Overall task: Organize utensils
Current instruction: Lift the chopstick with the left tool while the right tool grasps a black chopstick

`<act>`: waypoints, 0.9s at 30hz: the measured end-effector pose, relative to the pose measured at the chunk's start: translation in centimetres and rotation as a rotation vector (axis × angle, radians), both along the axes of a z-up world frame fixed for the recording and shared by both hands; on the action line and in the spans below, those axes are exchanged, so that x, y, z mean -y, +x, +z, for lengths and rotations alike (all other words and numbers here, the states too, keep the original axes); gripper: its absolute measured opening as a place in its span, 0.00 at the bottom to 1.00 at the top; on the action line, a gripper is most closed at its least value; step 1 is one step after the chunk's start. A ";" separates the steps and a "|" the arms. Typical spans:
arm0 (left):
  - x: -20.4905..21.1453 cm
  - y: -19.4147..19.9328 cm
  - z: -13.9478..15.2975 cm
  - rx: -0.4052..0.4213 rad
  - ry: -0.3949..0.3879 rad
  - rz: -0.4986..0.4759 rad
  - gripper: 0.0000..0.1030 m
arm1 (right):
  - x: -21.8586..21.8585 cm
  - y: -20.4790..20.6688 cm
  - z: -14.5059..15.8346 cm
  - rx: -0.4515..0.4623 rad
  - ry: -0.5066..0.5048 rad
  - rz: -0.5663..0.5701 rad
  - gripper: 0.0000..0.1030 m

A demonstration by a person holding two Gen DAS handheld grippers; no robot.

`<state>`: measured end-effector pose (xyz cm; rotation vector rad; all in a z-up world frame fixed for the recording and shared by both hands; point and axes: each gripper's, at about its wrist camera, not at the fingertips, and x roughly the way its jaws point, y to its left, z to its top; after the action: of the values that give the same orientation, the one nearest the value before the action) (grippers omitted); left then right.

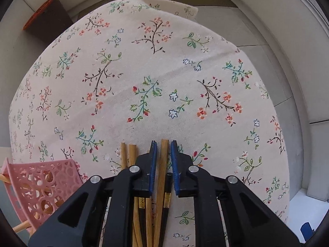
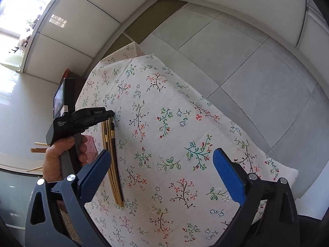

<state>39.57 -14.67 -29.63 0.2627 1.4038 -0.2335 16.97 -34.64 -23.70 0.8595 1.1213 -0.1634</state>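
Observation:
Several chopsticks [image 1: 144,216], wooden and black, lie in a bunch on the floral tablecloth [image 1: 154,82]. My left gripper [image 1: 163,144] is low over their far ends, with a small gap between its jaws. One wooden chopstick [image 1: 163,164] lies in that gap, close to the left pad and clear of the right one. In the right wrist view the left gripper [image 2: 110,113] sits over the far end of the chopstick bunch [image 2: 113,164]. My right gripper [image 2: 162,154] is wide open and empty above the cloth, to the right of the bunch.
A pink perforated basket [image 1: 45,185] holding wooden sticks stands at the table's left edge, next to my left gripper. A dark stool with an orange rim [image 1: 47,18] stands beyond the far left corner. Grey floor tiles [image 2: 236,61] surround the table.

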 end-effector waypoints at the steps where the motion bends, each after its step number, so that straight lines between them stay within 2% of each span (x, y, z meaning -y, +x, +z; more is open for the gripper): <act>1: -0.1 -0.1 0.0 -0.006 -0.008 0.001 0.09 | 0.1 0.0 0.0 -0.002 -0.001 -0.004 0.94; 4: -0.7 -1.3 0.3 -0.028 -0.056 0.030 0.06 | 0.3 -0.1 -0.2 -0.011 -0.001 -0.017 0.94; 7: -1.3 -3.9 1.0 -0.006 -0.105 0.053 0.06 | 0.2 0.0 -0.4 -0.026 -0.021 -0.017 0.94; 13: -2.4 -11.8 6.2 0.156 -0.186 -0.027 0.06 | -0.9 0.6 -1.2 -0.079 -0.111 0.018 0.94; 15: -3.6 -14.5 8.3 0.197 -0.217 -0.041 0.06 | -2.1 1.4 -1.4 -0.098 -0.164 0.064 0.94; 18: -5.3 -17.4 10.3 0.240 -0.261 -0.045 0.06 | -3.8 2.9 -1.6 -0.098 -0.184 0.111 0.94; 23: -10.3 -22.8 13.3 0.329 -0.295 -0.006 0.06 | -7.5 8.3 -2.6 -0.121 -0.242 0.239 0.94; 25: -12.4 -24.2 14.5 0.371 -0.311 0.021 0.06 | -9.5 10.7 -3.4 -0.116 -0.251 0.306 0.92; 27: -14.3 -25.1 15.8 0.408 -0.343 0.047 0.06 | -11.9 12.5 -4.3 -0.123 -0.294 0.377 0.84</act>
<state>14.48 -0.41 -13.88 -0.0090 0.9456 -0.3550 29.48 -22.79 -27.97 0.3714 1.3162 -0.0652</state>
